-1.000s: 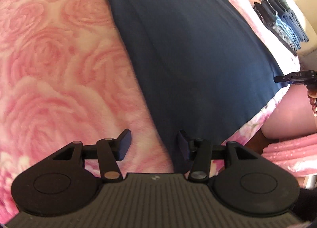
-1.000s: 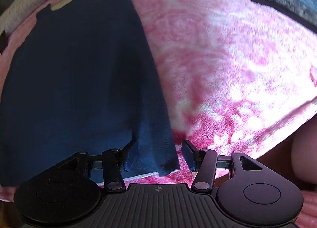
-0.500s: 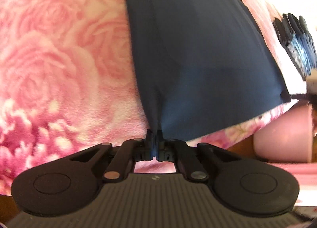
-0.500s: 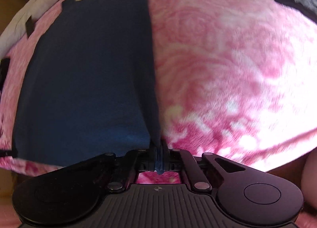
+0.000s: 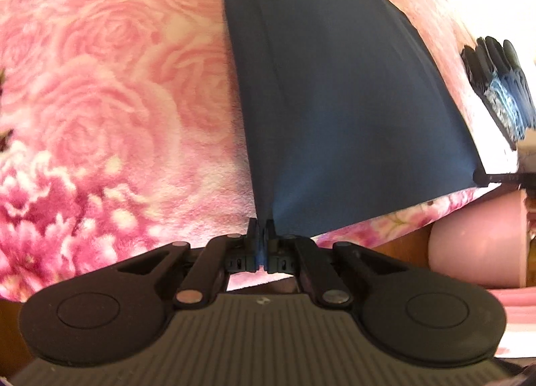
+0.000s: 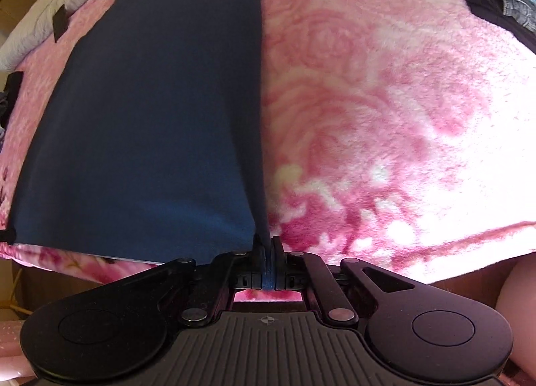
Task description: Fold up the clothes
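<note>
A: Where is the garment, and what condition is it in?

B: The navy garment (image 5: pixel 335 101) lies flat on the pink rose-print blanket (image 5: pixel 110 94), lengthwise away from both cameras. The sides appear folded inward already, since a lengthwise crease runs near its left edge. The near hem sits at the blanket's front edge.

A: State of both grippers?

B: The left gripper (image 5: pixel 261 230) is clamped on the near-left hem corner, with blue fabric visible between the closed jaws. The right gripper (image 6: pixel 267 247) is likewise clamped on the near-right corner. The hem between them looks fairly taut.

A: Surroundings?

B: A stack of folded dark and denim clothes (image 5: pixel 499 91) sits on the blanket, well apart to the right. A pale pillow (image 6: pixel 50 14) lies past the far end.

A: What could fail from here?

B: Judging by the setup, the likely next step is carrying the hem toward the far end.
- Unequal lift between the two corners would skew the fold line.
- Each grip holds only a small corner, so a fast pull could slip the fabric out.
- The plush blanket may drag on the lower layers and undo the side folds.
</note>
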